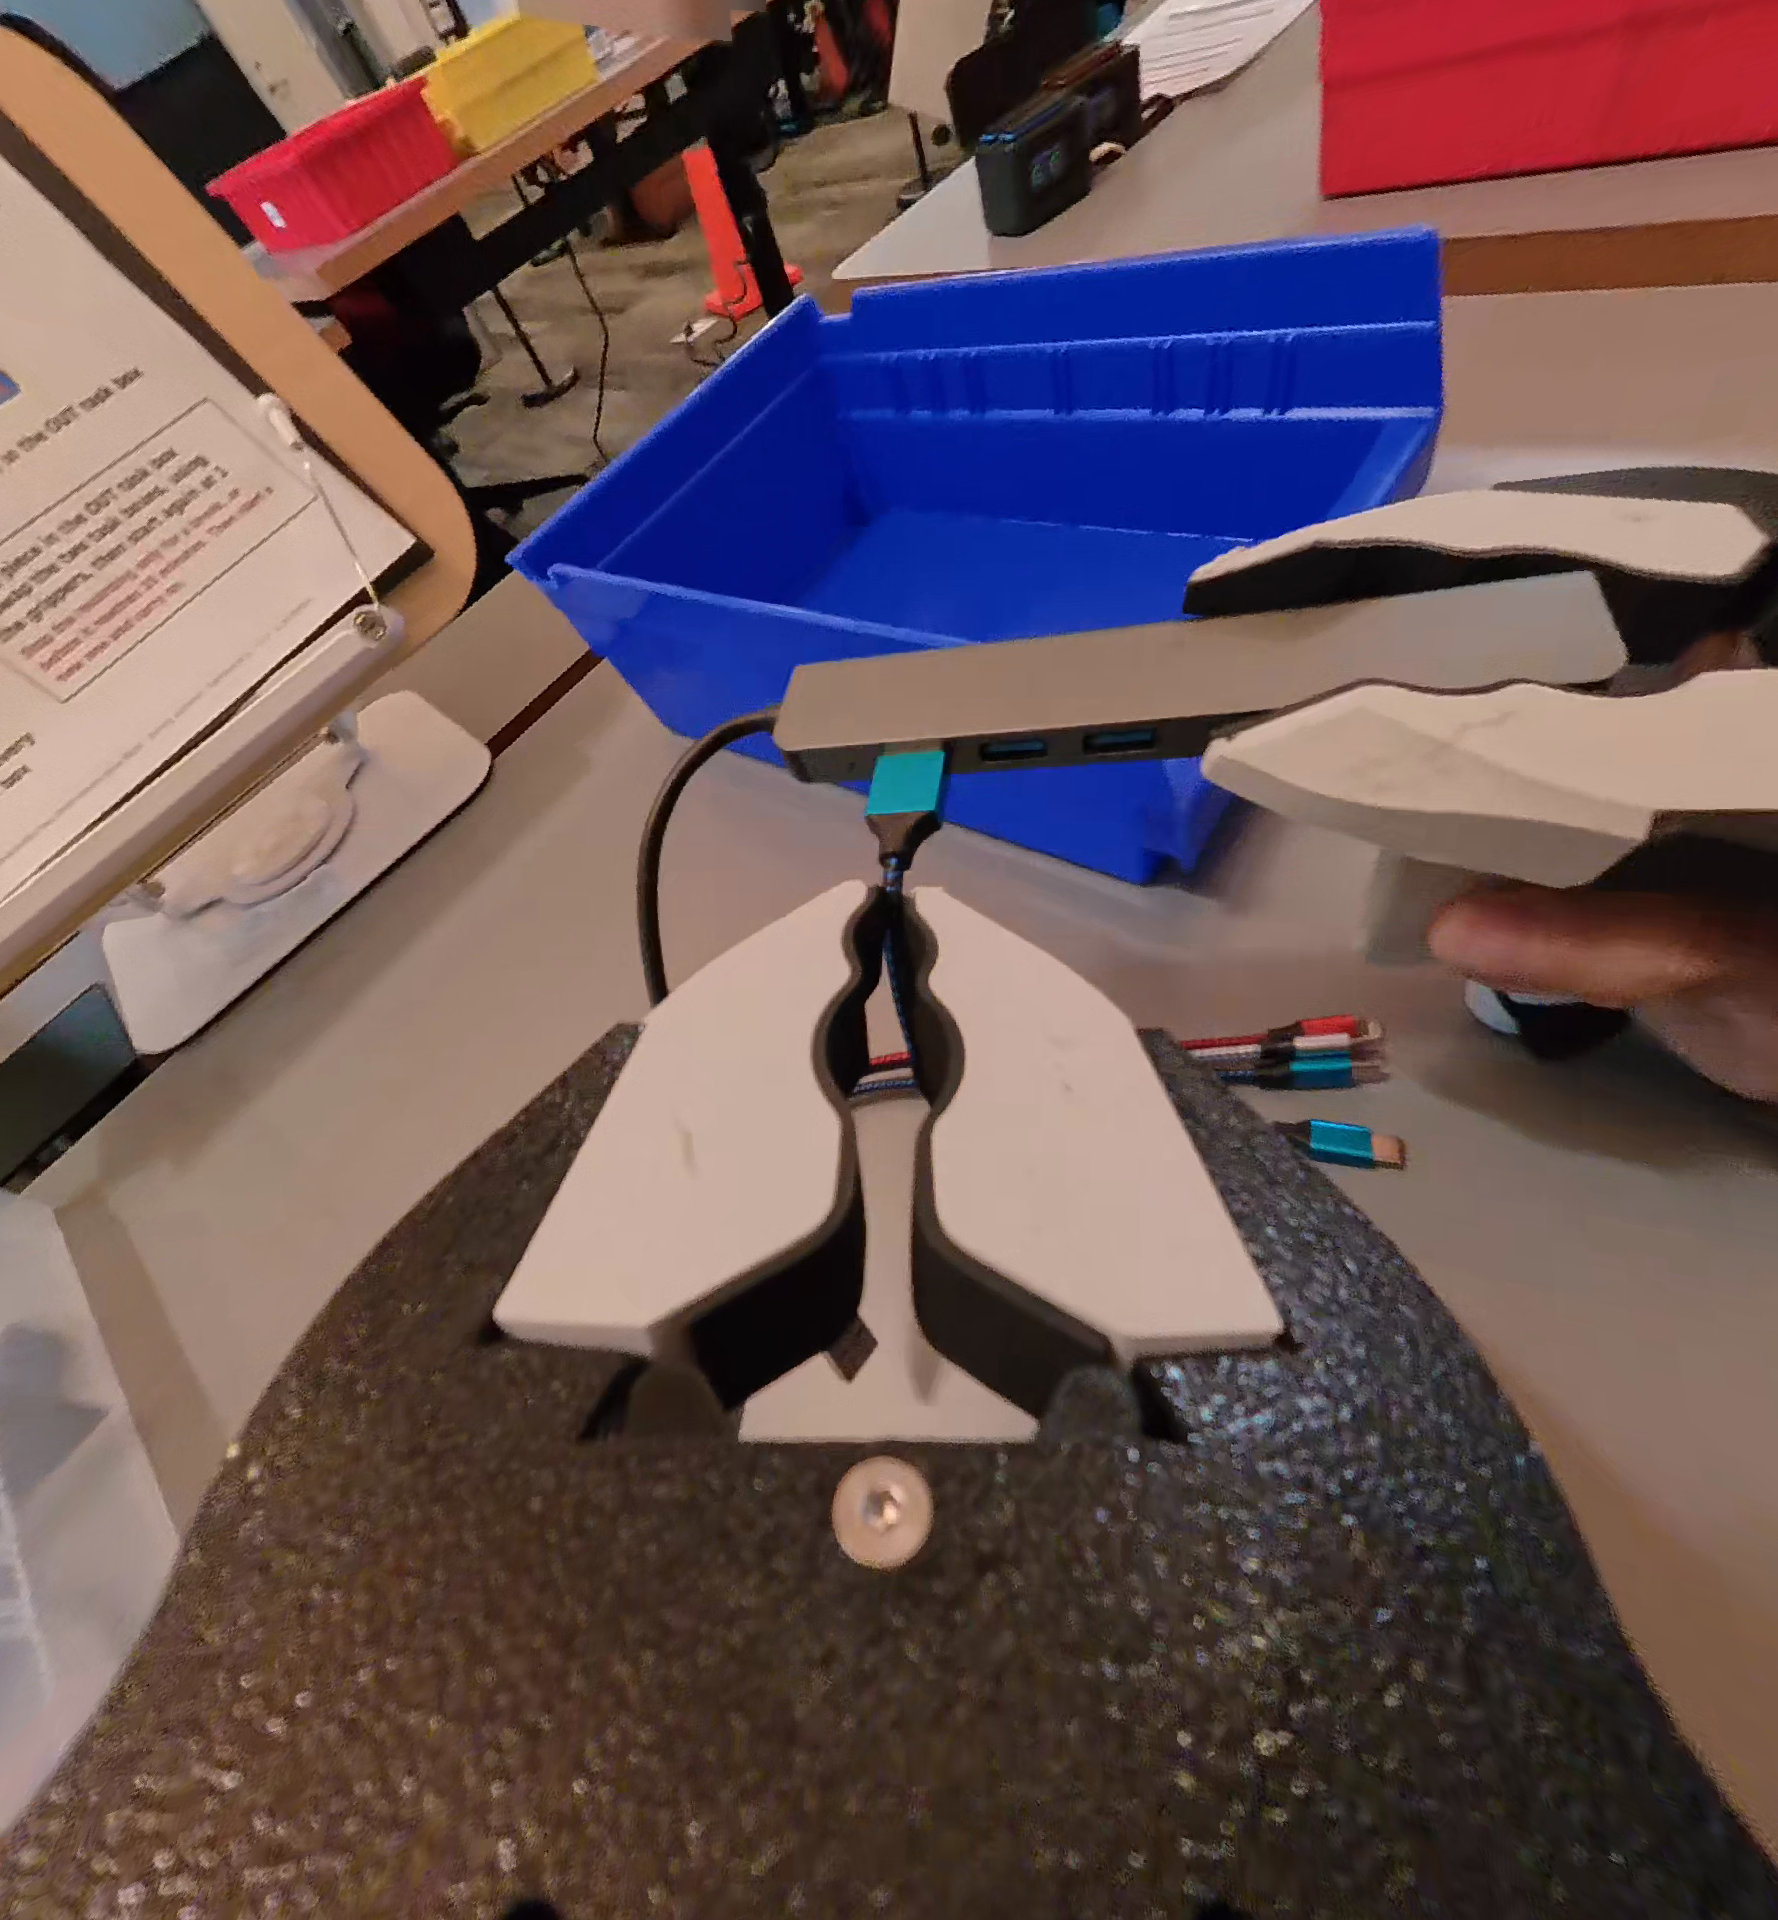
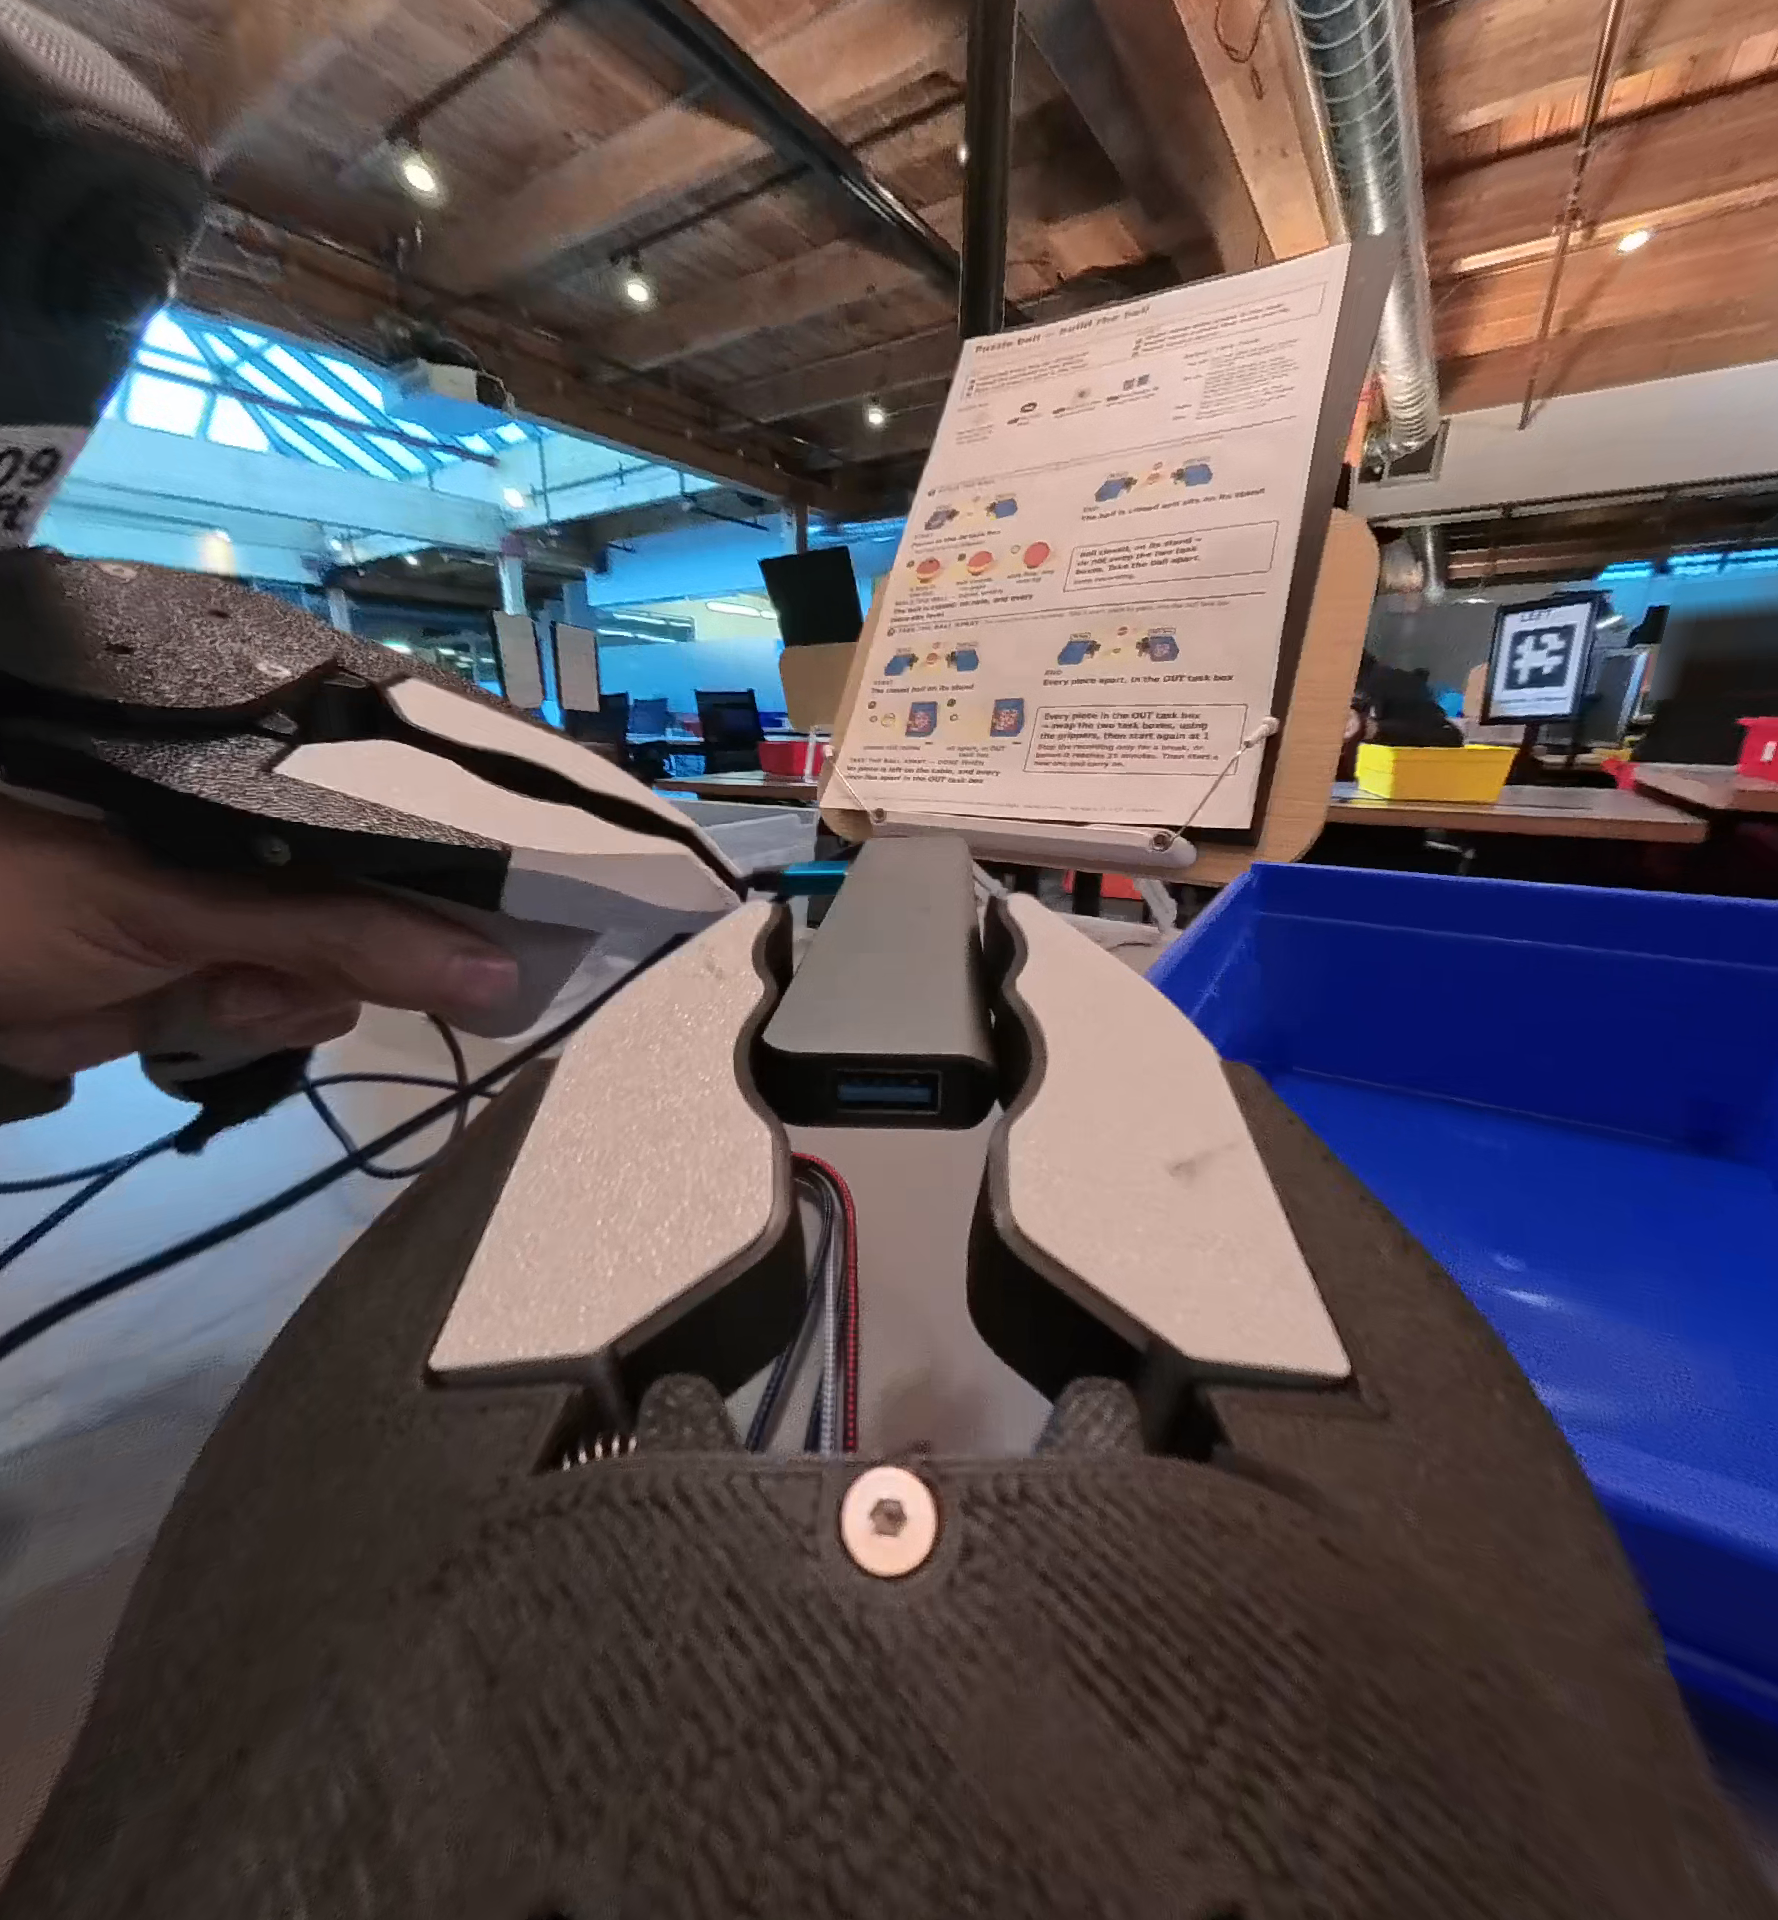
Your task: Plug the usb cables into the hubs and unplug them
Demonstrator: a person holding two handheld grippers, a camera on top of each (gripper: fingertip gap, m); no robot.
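A grey USB hub (image 1: 1020, 681) is held level above the table by my right gripper (image 1: 1202, 665), which comes in from the right and is shut on it. In the right wrist view the hub (image 2: 885, 966) sits between my right gripper's fingers (image 2: 656, 1122), with a blue port facing the camera. A teal USB plug (image 1: 906, 781) sits in the hub's leftmost side port. My left gripper (image 1: 890, 904) is shut on that plug's braided cable (image 1: 895, 935) just below the plug. The left gripper also shows in the right wrist view (image 2: 739, 883) at the left. The hub's black lead (image 1: 656, 862) loops down.
A blue bin (image 1: 968, 540) stands right behind the hub, empty; it also shows in the right wrist view (image 2: 1550, 1091). Several loose USB cable ends (image 1: 1300, 1049) and a teal plug (image 1: 1347, 1143) lie on the table at the right. An instruction sheet on a stand (image 1: 137, 582) is at the left.
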